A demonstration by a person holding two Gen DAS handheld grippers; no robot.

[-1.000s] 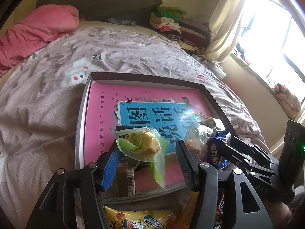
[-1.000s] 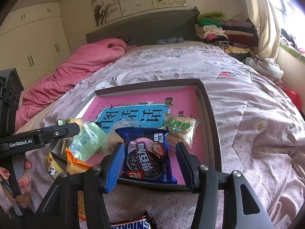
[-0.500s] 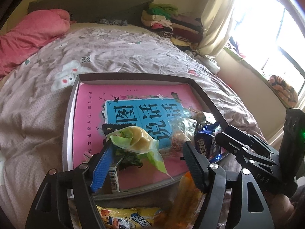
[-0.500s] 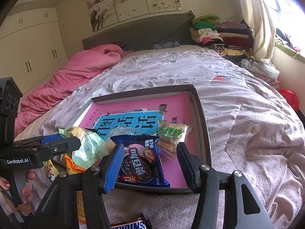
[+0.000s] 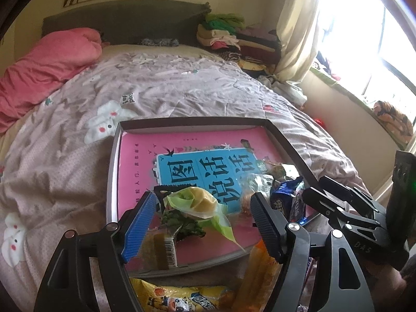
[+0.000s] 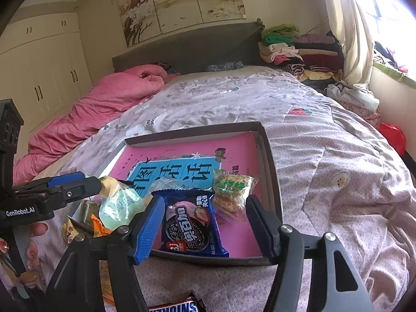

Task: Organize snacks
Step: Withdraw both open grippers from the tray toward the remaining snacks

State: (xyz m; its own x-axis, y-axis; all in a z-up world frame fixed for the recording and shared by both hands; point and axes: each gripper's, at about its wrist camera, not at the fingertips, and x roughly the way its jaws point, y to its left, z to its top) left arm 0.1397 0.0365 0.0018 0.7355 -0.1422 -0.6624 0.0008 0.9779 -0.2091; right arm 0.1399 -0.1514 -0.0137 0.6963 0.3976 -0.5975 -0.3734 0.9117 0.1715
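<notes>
My left claw [image 5: 202, 223] gapes wide around the green-and-yellow packet [image 5: 197, 202], gripping nothing. My right claw [image 6: 205, 226] is equally wide over the blue cookie pack [image 6: 191, 227] in the tray [image 6: 270, 156]. Both have pulled back since 1 second ago.

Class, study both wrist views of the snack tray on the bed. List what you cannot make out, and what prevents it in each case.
1. Snickers bar, right wrist view: cut off by the bottom edge.
2. Yellow snack bag, left wrist view: cut off by the bottom edge, partly behind the left gripper.
3. Tray print, both views: partly covered by the snacks.
4. Outside the window, left wrist view: washed out by glare.
</notes>
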